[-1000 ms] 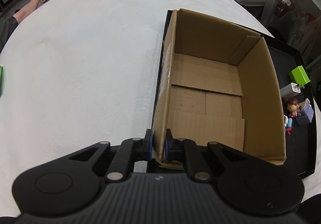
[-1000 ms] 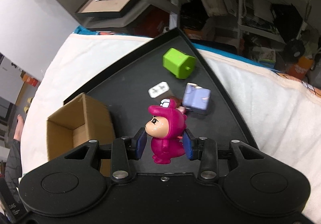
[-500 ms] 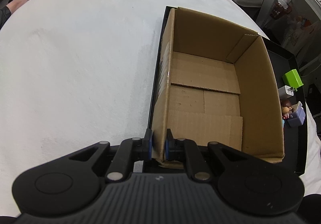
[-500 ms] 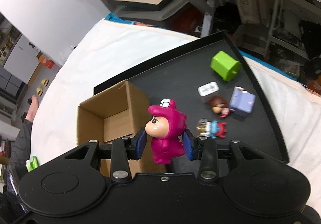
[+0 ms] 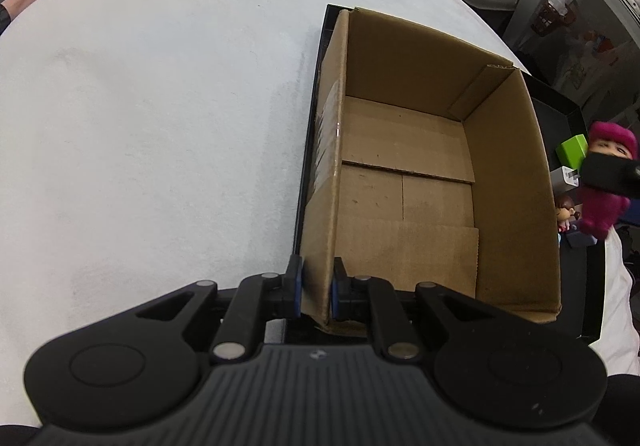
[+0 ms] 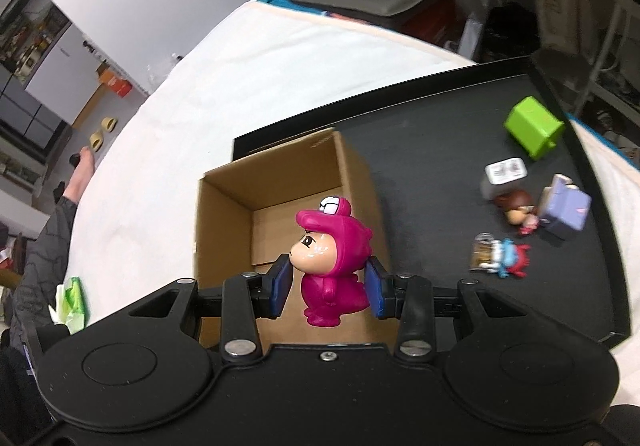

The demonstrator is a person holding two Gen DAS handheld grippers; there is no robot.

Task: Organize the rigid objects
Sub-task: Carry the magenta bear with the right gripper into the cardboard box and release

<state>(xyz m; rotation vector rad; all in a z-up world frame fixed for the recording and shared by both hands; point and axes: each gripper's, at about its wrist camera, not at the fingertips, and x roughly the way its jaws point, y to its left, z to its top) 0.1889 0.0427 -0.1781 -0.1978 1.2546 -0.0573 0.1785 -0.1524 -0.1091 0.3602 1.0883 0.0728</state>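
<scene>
Pink figurine [image 6: 334, 262] hangs clamped in our right tongs [image 6: 330, 288] over the empty cardboard box [image 5: 416, 182], whose wall our left tongs [image 5: 316, 288] pinch, while five other pieces wait on the black tray [image 6: 440, 118].

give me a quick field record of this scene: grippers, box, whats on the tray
left gripper: shut on the near corner wall of the cardboard box
right gripper: shut on the magenta figurine, held above the box
box contents: nothing visible inside
black tray: holds box, green block, white charger, purple block, two small figurines
surface: white cloth
</scene>
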